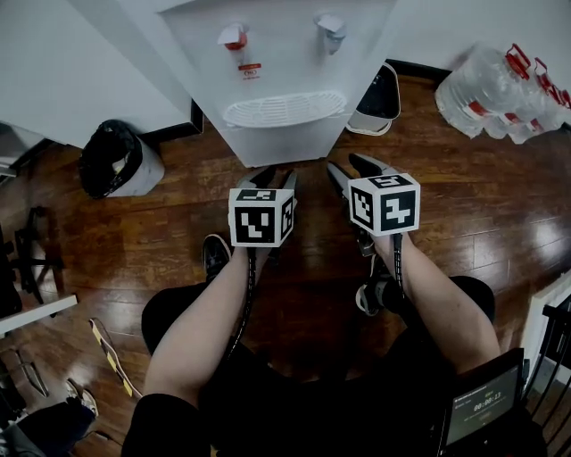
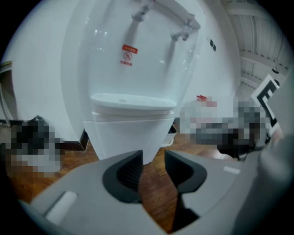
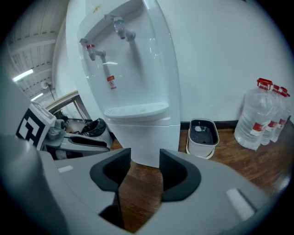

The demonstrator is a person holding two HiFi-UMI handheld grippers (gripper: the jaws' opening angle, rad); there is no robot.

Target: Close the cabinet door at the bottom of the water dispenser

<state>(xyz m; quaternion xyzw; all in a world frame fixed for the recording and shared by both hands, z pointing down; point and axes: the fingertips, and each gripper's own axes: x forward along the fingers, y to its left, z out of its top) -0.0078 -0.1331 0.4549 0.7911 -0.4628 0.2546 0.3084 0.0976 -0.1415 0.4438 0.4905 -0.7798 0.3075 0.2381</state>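
Two grippers are held side by side at frame centre in the head view, both pointing toward the water dispenser (image 1: 285,80) at upper centre.

1. Left gripper (image 1: 275,177): in the left gripper view, the jaws stand apart with a narrow gap. Only the wooden floor (image 2: 154,193) shows between them. Nothing is held.
2. Right gripper (image 1: 352,171): in the right gripper view, the jaws stand somewhat wider apart. Floor and the dispenser base show in the gap. Nothing is held.
3. Neither gripper touches the dispenser. A strip of floor lies between the jaw tips and the base.

Task item: the cabinet door (image 3: 147,137) is on the lower front of the dispenser, below the drip tray (image 1: 284,109). In both gripper views this lower front reads as a plain white face, flush with the body. No seam can be made out.

Surroundings, head view:
- Red tap (image 1: 234,37) and grey tap (image 1: 330,27) above the drip tray.
- Bin with black liner (image 1: 116,161), upper left.
- Small white container with dark interior (image 1: 379,98), just right of the dispenser.
- Water bottles (image 1: 500,89), upper right.
- Lit screen (image 1: 482,406), lower right.
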